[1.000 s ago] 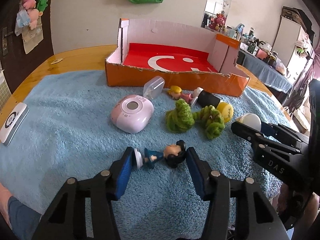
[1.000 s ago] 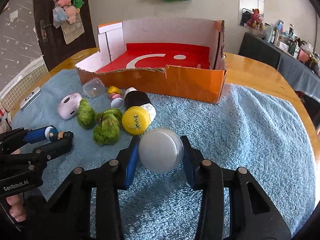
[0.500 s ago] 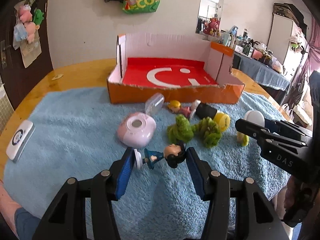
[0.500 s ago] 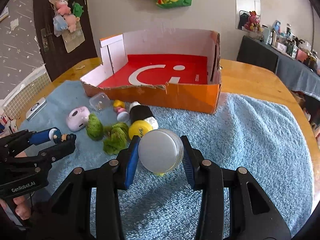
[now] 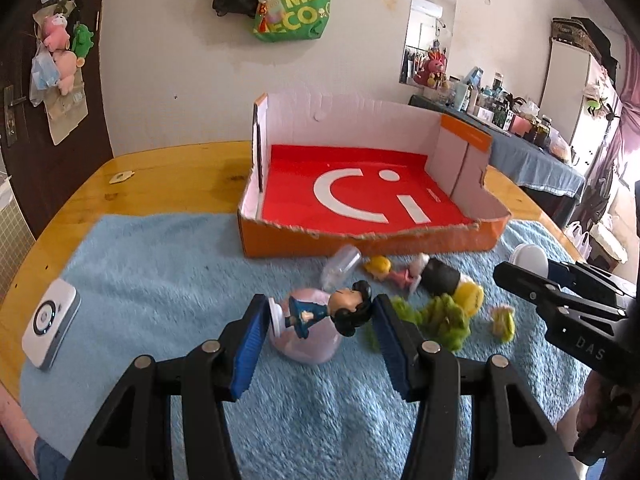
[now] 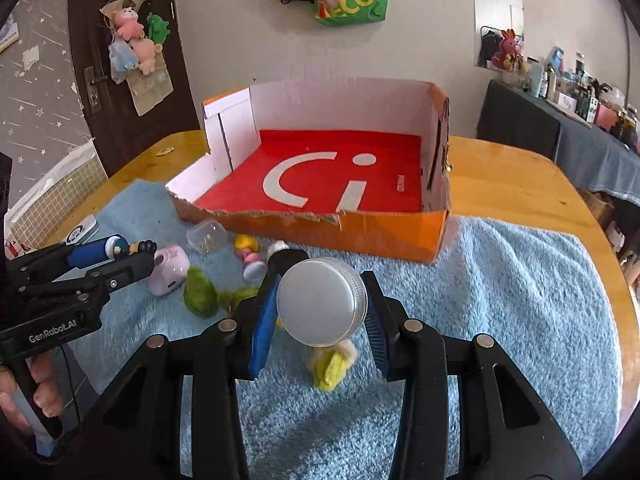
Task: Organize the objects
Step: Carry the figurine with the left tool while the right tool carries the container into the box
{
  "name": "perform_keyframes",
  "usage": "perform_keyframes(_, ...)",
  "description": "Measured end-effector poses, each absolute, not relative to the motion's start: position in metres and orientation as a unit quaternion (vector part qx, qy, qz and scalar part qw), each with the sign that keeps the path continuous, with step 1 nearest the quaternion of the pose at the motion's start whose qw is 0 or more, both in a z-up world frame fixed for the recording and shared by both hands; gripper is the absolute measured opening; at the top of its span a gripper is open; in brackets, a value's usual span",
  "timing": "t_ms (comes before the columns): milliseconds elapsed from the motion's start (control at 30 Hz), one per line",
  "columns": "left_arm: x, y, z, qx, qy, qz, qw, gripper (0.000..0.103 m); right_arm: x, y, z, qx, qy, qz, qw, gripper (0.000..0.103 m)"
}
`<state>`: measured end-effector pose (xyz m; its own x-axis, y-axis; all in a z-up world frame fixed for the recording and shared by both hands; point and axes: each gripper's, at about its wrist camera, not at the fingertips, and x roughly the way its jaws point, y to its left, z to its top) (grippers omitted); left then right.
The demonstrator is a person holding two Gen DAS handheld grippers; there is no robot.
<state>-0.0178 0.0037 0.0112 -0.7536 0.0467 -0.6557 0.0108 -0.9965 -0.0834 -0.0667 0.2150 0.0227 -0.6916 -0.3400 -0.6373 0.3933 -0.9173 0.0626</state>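
Low in the frame's centre, the left gripper (image 5: 320, 316) is clamping one small figurine (image 5: 326, 312) lying sideways between its blue pads: dark hair, blue suit, white round base. In the right wrist view, centre-low, the right gripper (image 6: 320, 308) is gripping one white round jar (image 6: 320, 306) with a ridged rim. One orange cardboard box (image 5: 372, 240) with a red floor is sitting mid-frame on one blue towel (image 5: 160, 272). Lying before it are two green plush pieces (image 6: 200, 292), one pink device (image 6: 170, 270) and one clear cup (image 6: 206, 236).
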Motion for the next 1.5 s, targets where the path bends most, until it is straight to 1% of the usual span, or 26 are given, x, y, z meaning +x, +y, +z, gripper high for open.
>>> perform_keyframes(400,-0.047,-0.006,0.027,-0.342,-0.037,0.939,0.009,0.055,-0.09,0.208,0.039,0.33,0.039,-0.922,0.2,0.038)
perform_keyframes(1133,-0.111,-0.007,0.051,-0.328,-0.017,0.944,0.025,0.055,-0.147,0.206,0.051,0.343,0.021,-0.917,0.201,0.038)
perform_keyframes(1500,-0.155,-0.009,0.053,-0.341,-0.023,0.939,0.031,0.055,-0.193,0.198,0.047,0.374,0.013,-0.905,0.204,0.038)
